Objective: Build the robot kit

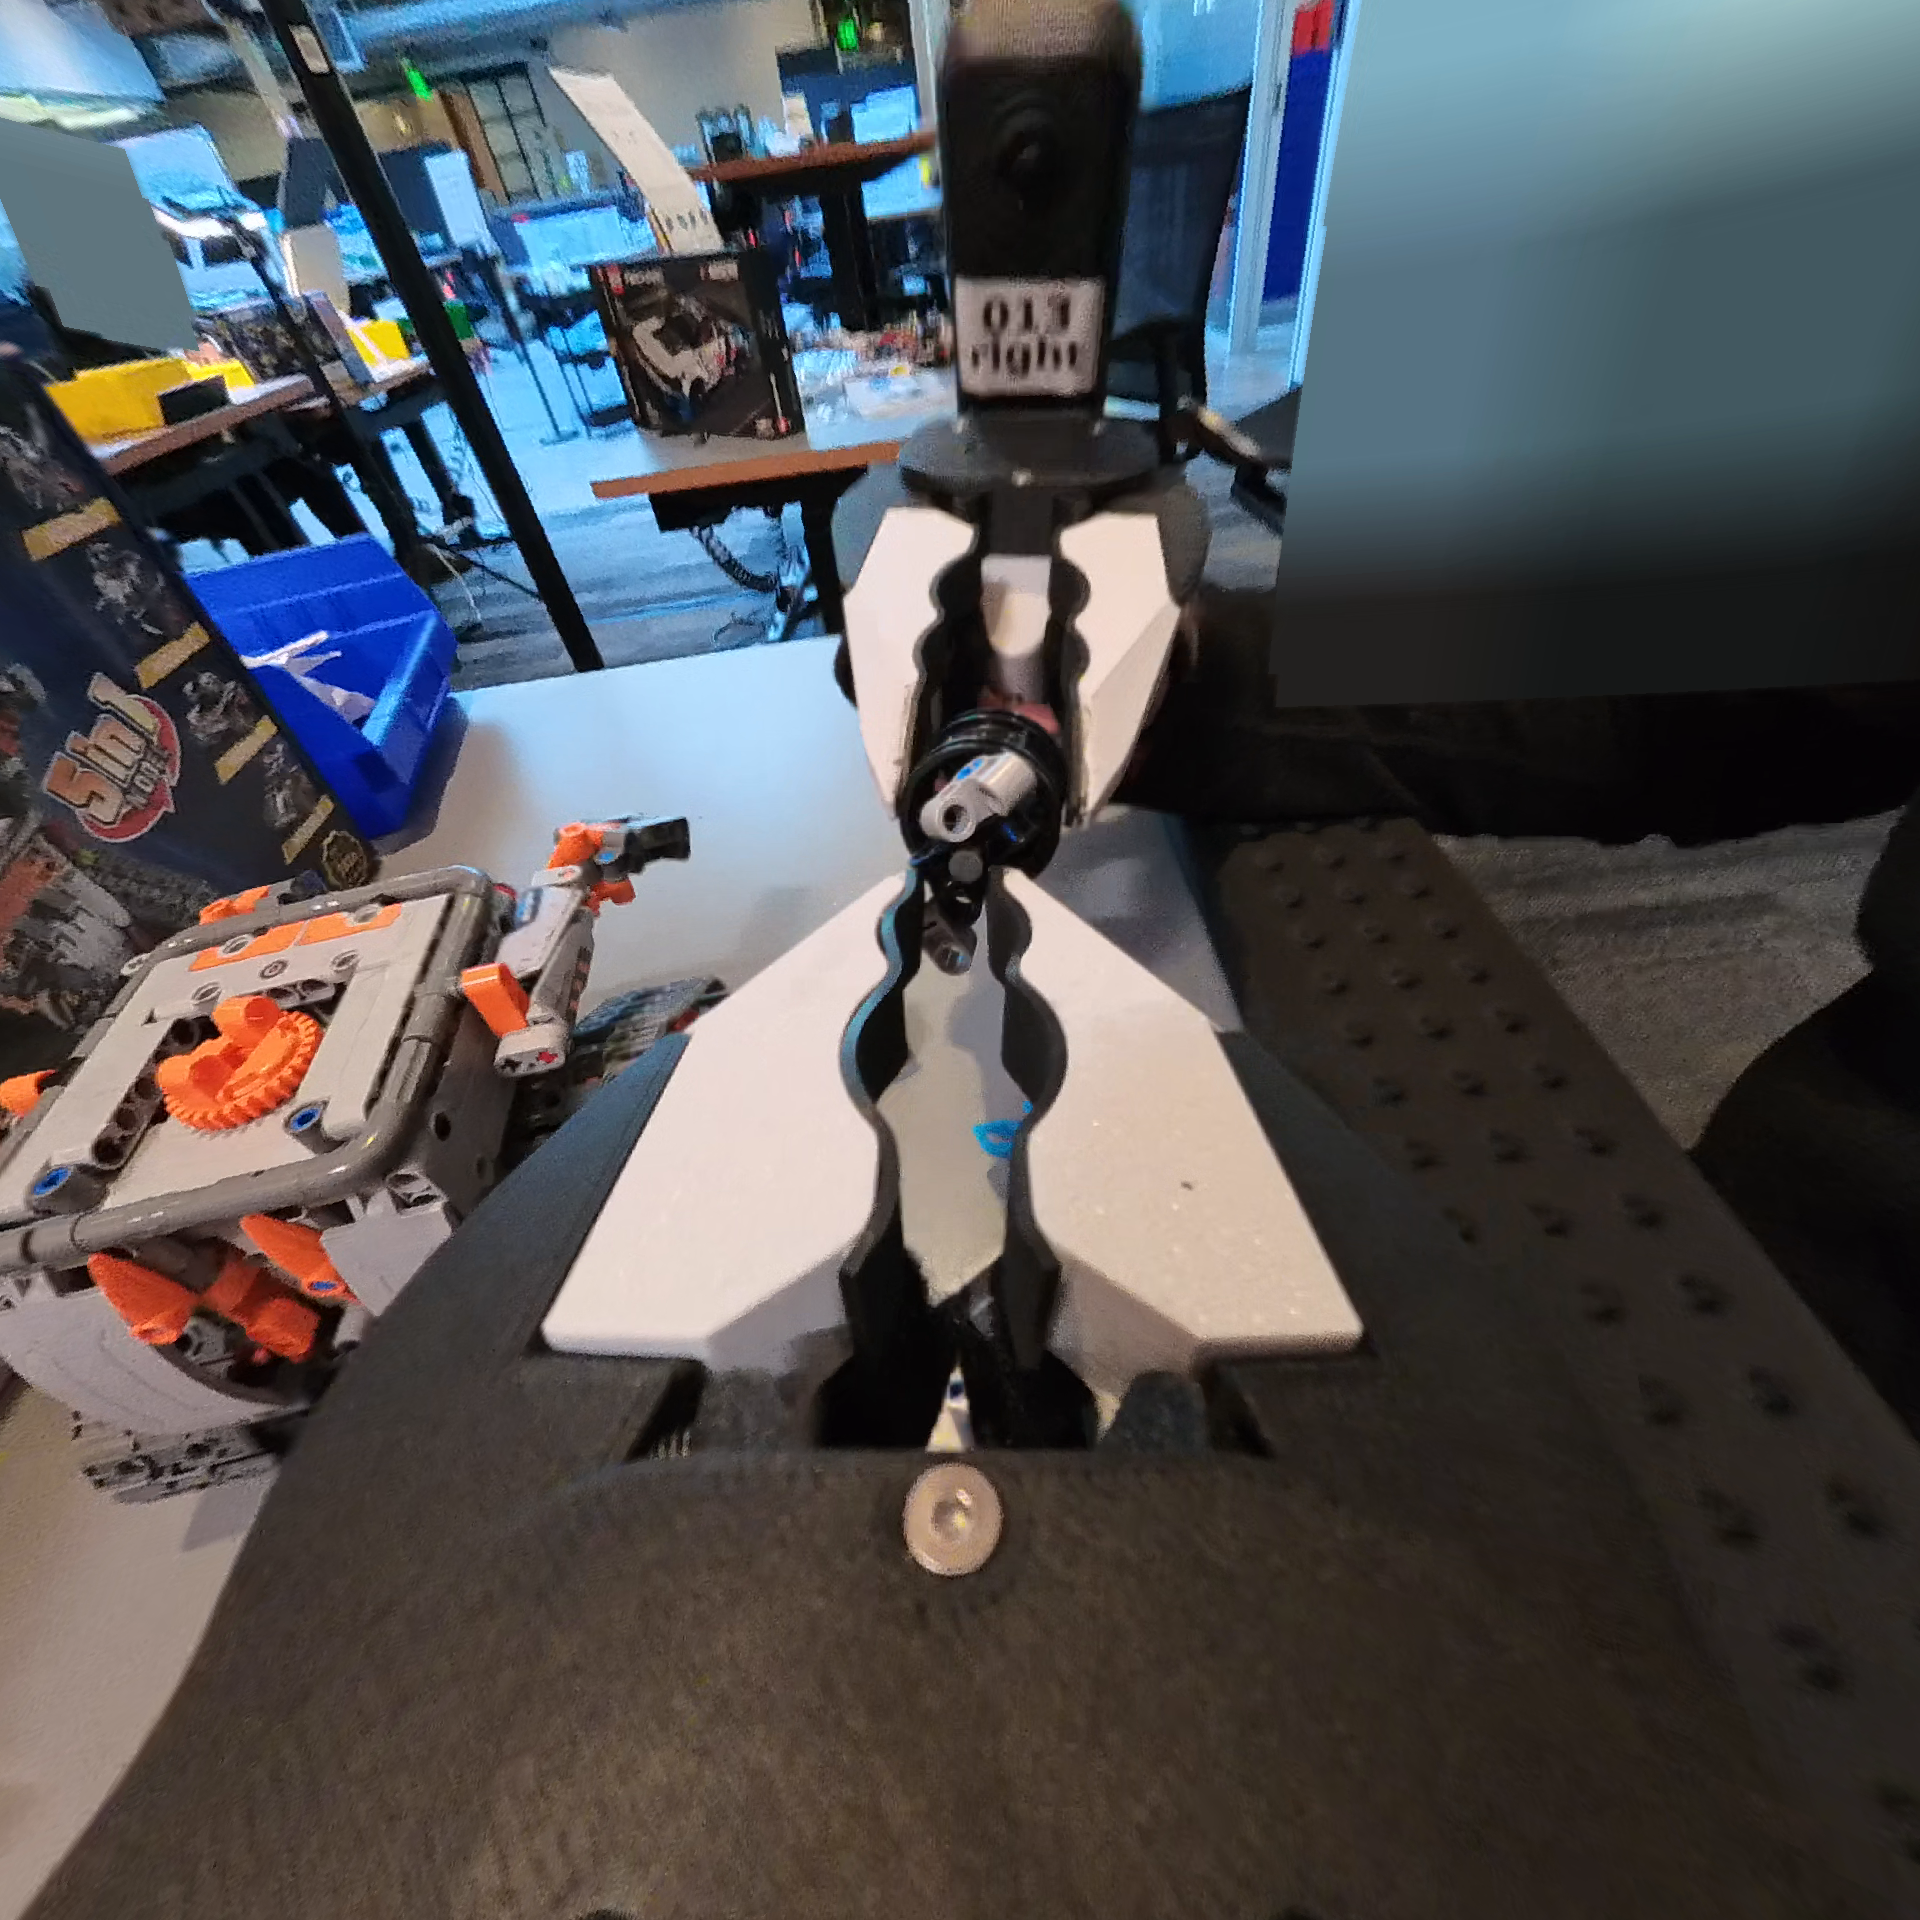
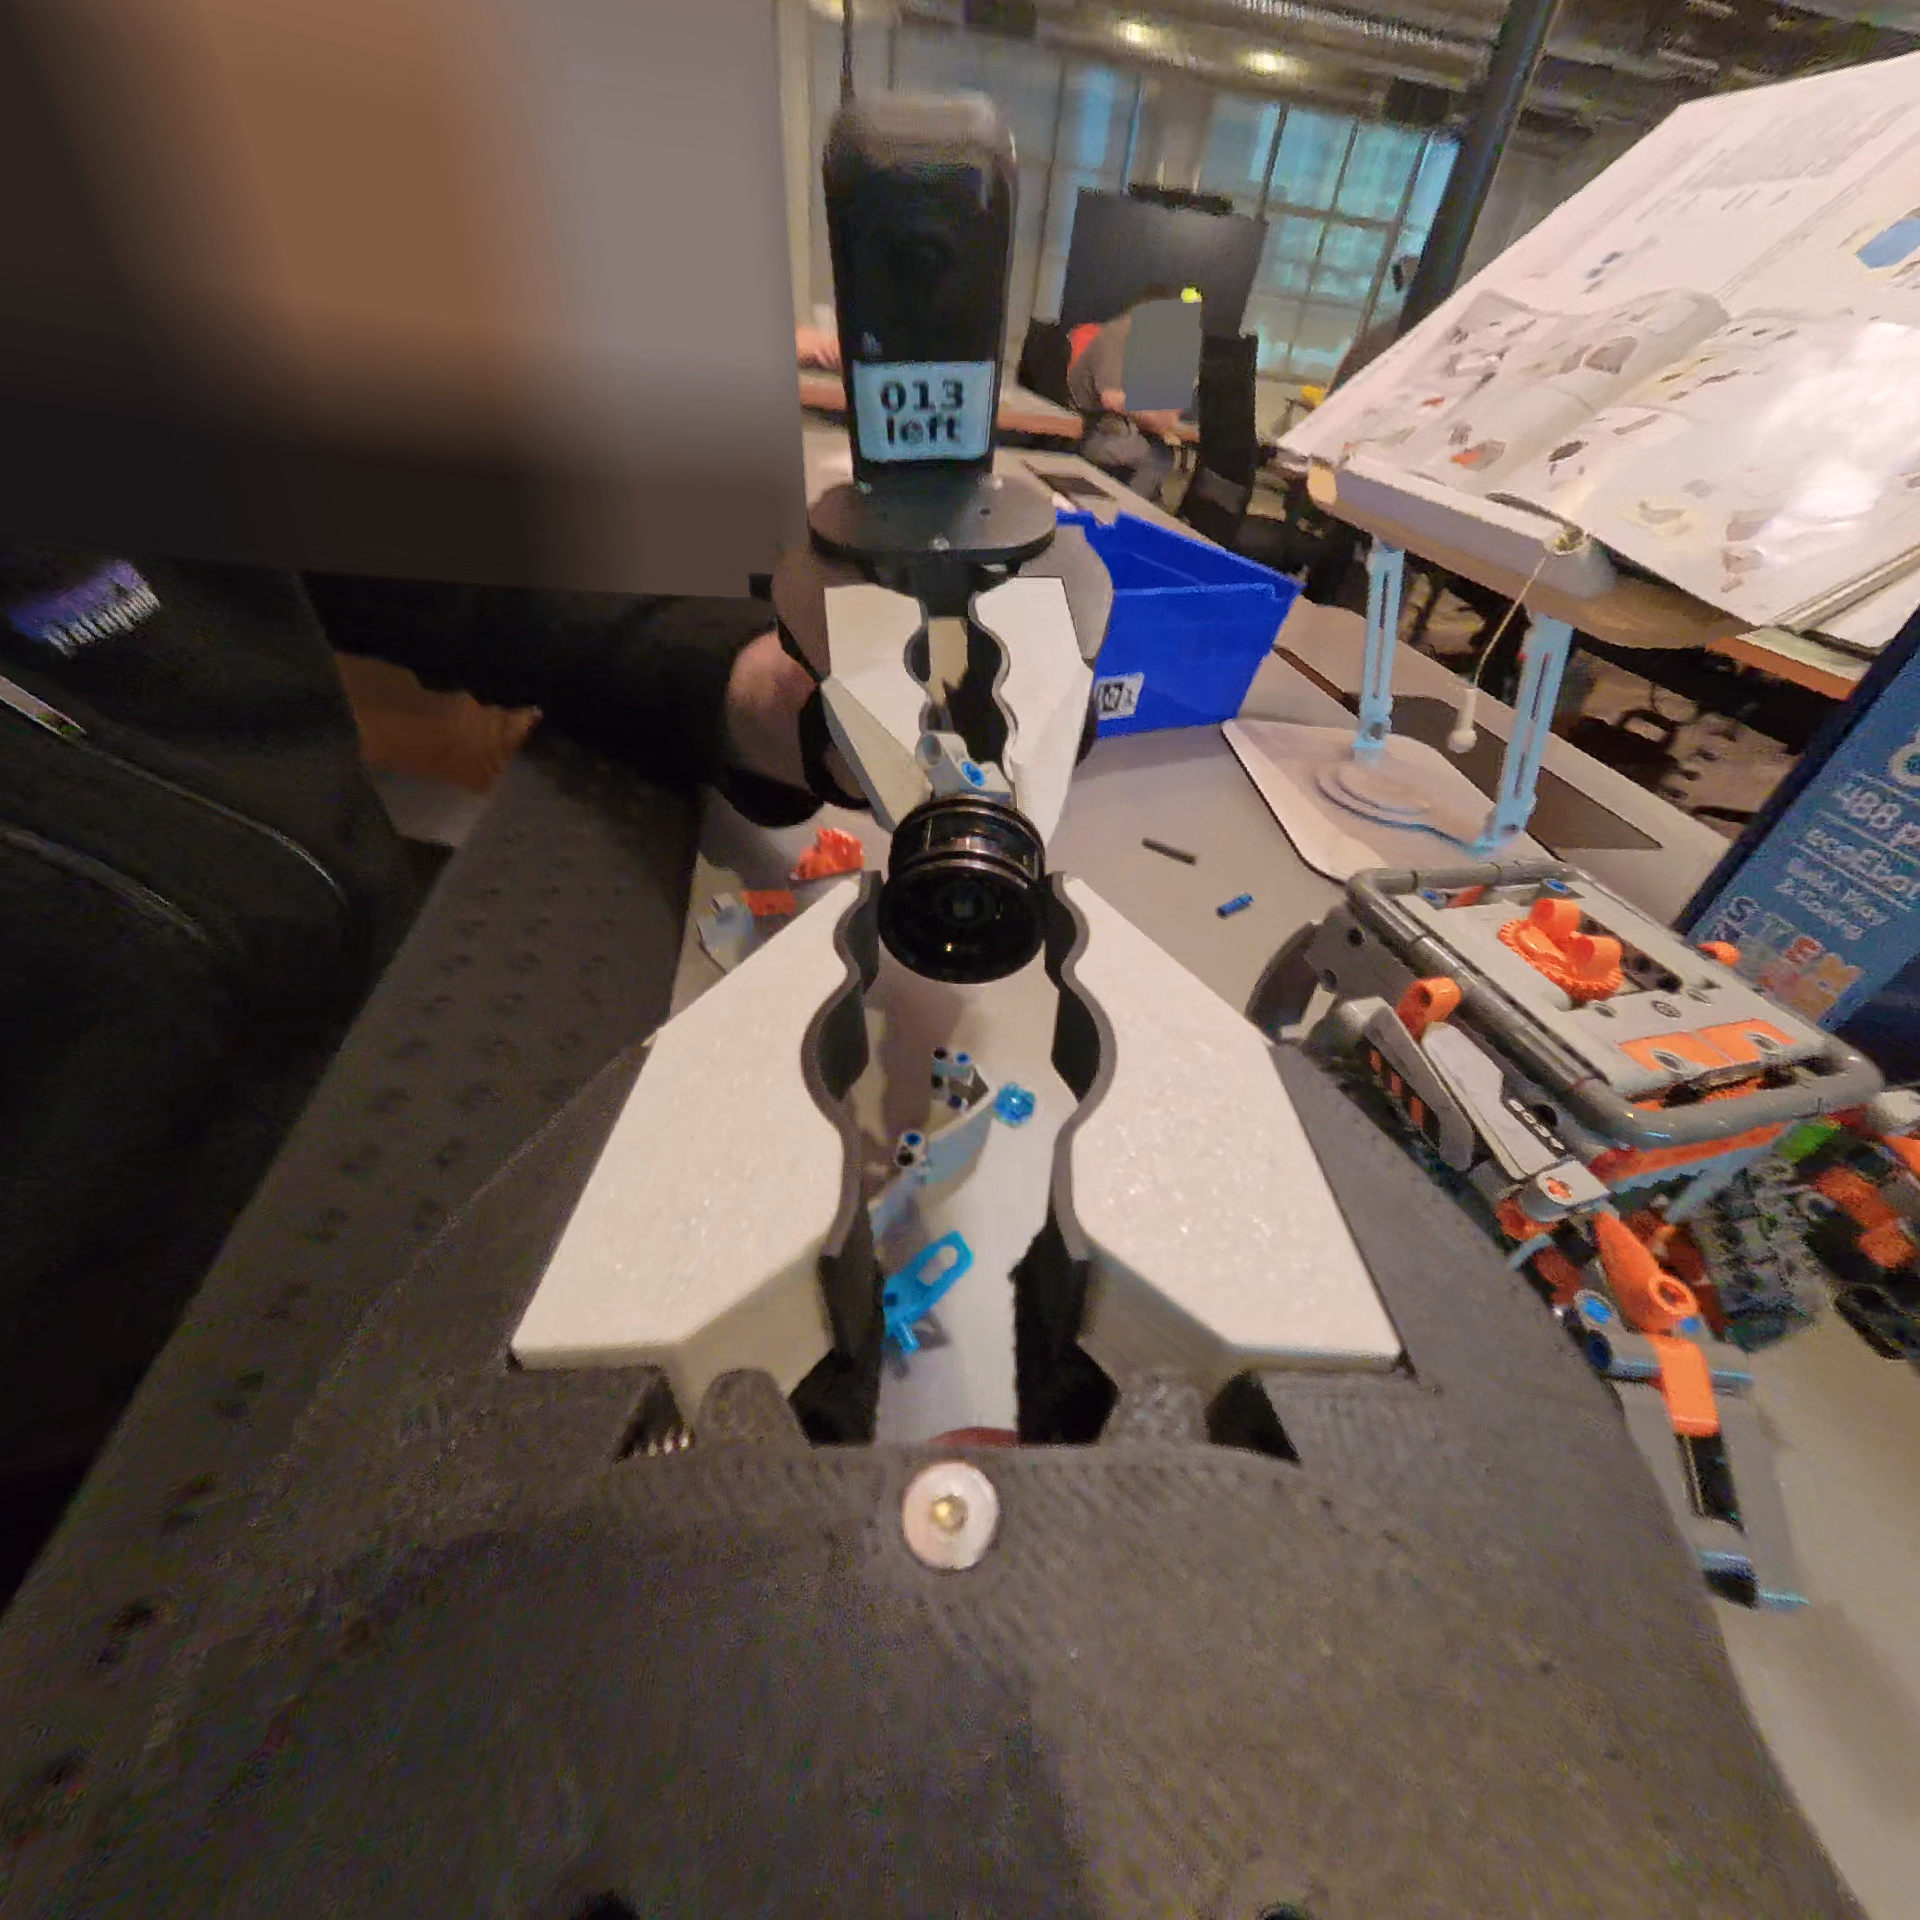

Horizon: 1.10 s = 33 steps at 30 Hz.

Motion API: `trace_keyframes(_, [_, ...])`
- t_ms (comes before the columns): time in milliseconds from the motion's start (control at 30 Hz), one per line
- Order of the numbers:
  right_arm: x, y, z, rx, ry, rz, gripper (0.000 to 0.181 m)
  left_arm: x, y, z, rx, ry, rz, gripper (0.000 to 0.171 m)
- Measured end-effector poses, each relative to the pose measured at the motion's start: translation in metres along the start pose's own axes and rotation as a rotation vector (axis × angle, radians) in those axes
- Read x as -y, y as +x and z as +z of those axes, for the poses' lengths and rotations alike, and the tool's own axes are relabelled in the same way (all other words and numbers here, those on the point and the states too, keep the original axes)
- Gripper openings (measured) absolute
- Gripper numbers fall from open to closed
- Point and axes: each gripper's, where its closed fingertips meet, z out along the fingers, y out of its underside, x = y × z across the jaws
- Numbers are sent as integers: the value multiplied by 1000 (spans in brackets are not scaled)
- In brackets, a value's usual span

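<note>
Right tongs (image 2: 961, 925) grip black ribbed plastic wheel (image 2: 961, 904); left tongs (image 1: 951, 914) pinch its grey connector (image 1: 971, 805). Keep axes aligned.

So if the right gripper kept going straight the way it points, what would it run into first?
The right gripper is shut on a black wheel, which points at the left gripper directly opposite. That gripper holds a small grey connector piece at the wheel's hub, so they would likely press together.

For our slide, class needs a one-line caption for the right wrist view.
Right gripper grips a black wheel, facing the left gripper holding a grey connector.
</note>
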Motion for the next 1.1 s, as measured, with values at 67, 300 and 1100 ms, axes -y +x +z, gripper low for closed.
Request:
trace_keyframes(67, [-3,0,2,-35,-36,-50,29,-6,0,3,4,-26,4,9])
trace_keyframes(300, [-1,4,5,-171,-113,-220,30,-7,-2,2,-93,49,-153,9])
trace_keyframes(1100, [-10,4,21,-400,-353,-614,29,-24,-3,3,-390,132,-603,6])
